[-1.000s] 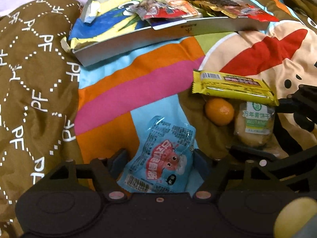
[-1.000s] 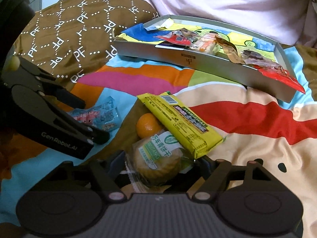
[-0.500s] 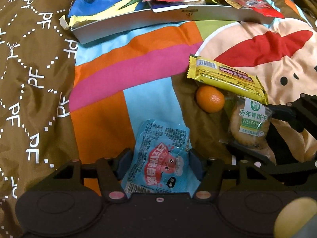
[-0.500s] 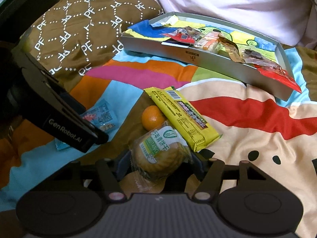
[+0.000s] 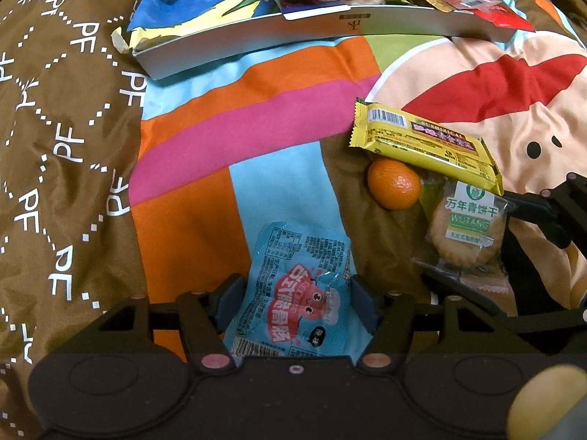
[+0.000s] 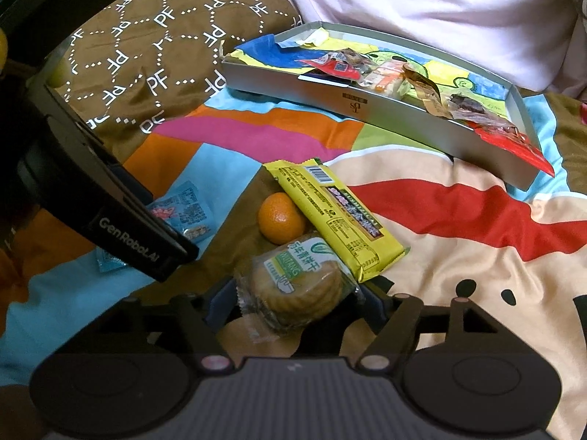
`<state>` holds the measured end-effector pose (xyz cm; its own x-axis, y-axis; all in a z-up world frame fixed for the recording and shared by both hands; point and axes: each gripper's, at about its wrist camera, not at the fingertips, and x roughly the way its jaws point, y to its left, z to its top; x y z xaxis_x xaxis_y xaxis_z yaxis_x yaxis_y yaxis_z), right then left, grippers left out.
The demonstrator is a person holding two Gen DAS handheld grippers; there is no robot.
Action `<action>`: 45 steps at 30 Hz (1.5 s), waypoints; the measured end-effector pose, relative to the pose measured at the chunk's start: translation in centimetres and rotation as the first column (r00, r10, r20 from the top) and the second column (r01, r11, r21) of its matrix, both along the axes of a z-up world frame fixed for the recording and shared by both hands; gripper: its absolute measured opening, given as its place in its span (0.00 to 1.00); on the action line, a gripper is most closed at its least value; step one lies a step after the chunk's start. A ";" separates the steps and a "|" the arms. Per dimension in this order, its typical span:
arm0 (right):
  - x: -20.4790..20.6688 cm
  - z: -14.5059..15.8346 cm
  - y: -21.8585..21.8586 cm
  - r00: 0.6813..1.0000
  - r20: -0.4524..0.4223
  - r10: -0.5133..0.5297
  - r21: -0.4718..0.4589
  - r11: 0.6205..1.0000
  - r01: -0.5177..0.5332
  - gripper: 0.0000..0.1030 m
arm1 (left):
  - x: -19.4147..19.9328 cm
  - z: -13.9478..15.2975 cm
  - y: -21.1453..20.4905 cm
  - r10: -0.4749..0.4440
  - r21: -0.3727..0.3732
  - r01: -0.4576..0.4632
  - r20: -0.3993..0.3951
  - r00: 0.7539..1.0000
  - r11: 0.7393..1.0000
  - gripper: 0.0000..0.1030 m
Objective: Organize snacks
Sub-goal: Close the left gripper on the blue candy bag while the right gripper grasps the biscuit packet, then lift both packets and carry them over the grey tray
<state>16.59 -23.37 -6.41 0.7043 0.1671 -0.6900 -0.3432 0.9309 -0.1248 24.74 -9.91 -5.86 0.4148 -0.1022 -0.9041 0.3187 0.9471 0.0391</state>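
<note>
Bedspread (image 5: 227,117) (striped) | left hand-held gripper (image 5: 293,304) clamps blue packet (image 5: 293,293) | right hand-held gripper (image 6: 297,300) clamps biscuit pack (image 6: 297,286)

Hand-held gripper (image 5: 295,302) apparently clamping blue packet (image 5: 293,293).

On the bed: one blue packet (image 5: 299,300), one biscuit pack (image 5: 466,234), one yellow bar (image 5: 425,143), one tangerine (image 5: 394,183), one tray (image 6: 370,110).

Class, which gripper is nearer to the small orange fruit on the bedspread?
Right. The right gripper, closed around the biscuit pack, sits just beside the orange. The left gripper holds the blue packet farther away.
</note>
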 end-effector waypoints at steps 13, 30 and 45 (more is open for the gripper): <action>-1.3 0.6 1.0 0.999 0.029 0.040 -0.046 0.998 -0.038 0.53 | 0.1 1.4 1.4 0.131 -0.095 -0.144 -0.129 0.983 0.985 0.60; -2.1 1.1 1.8 0.989 0.120 0.087 -0.118 0.990 -0.073 0.38 | -2.9 4.1 1.5 0.202 -0.077 -0.200 0.017 0.979 0.977 0.58; -2.6 2.7 0.8 0.949 0.315 0.034 -0.060 0.998 -0.016 0.38 | -1.1 7.8 1.6 0.256 -0.139 -0.231 0.213 0.943 0.963 0.58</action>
